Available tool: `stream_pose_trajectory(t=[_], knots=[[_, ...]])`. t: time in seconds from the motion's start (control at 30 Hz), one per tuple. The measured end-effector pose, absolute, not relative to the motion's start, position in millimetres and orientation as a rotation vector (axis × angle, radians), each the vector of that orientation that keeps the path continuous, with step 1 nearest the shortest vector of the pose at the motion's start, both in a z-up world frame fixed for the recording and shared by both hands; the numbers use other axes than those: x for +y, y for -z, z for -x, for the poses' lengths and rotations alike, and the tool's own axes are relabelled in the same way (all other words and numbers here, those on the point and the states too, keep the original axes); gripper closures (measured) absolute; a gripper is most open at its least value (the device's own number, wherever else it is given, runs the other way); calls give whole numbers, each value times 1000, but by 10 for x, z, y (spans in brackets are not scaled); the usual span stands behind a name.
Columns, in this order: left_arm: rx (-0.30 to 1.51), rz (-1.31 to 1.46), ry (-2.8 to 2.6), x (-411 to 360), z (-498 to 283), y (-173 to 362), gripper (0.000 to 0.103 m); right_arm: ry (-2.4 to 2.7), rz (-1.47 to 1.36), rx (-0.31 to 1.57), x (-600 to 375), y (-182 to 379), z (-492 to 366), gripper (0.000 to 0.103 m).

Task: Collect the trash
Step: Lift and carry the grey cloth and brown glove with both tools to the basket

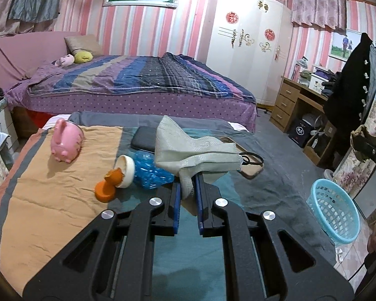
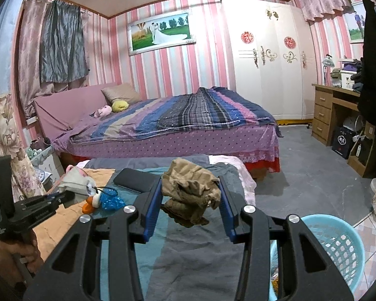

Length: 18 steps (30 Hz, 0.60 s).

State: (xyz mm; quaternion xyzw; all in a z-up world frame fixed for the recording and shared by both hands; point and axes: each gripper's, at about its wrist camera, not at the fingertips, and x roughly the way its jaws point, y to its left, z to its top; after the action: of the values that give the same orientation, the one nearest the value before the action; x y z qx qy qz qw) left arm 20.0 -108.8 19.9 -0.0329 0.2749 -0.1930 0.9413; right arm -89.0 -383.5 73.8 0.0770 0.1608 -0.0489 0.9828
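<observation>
A crumpled pale grey face mask [image 1: 195,150] with dark ear loops sits just above the centre of the left wrist view, pinched at its lower fold between the nearly closed blue pads of the left hand-held gripper [image 1: 188,188] and held clear of the cloth below. In the right wrist view a crumpled brown paper wad [image 2: 190,192] hangs at mid-frame, clamped between the half-spread blue pads of the right hand-held gripper [image 2: 190,200].

A light blue plastic lattice basket [image 2: 338,245] stands on the floor at the lower right of the right wrist view, just beside the right hand-held gripper.

Under both grippers lies a low surface covered in orange, teal and grey cloth [image 1: 62,188]. On it, left of the mask in the left wrist view, rest a blue toy duck with a cream head and orange bill [image 1: 135,173], a pink pig-shaped money box [image 1: 66,144] and a flat black case [image 1: 144,139].

Beyond stands a bed with a striped purple and blue quilt [image 1: 143,77], and a white wardrobe [image 1: 248,45] fills the upper right.
</observation>
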Motion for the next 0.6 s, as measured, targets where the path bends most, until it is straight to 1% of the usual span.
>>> stream_pose_trajectory(t=[0.6], knots=[[550, 61, 540, -1653, 40, -275, 94, 260, -208, 327, -4264, -713, 1166, 60]])
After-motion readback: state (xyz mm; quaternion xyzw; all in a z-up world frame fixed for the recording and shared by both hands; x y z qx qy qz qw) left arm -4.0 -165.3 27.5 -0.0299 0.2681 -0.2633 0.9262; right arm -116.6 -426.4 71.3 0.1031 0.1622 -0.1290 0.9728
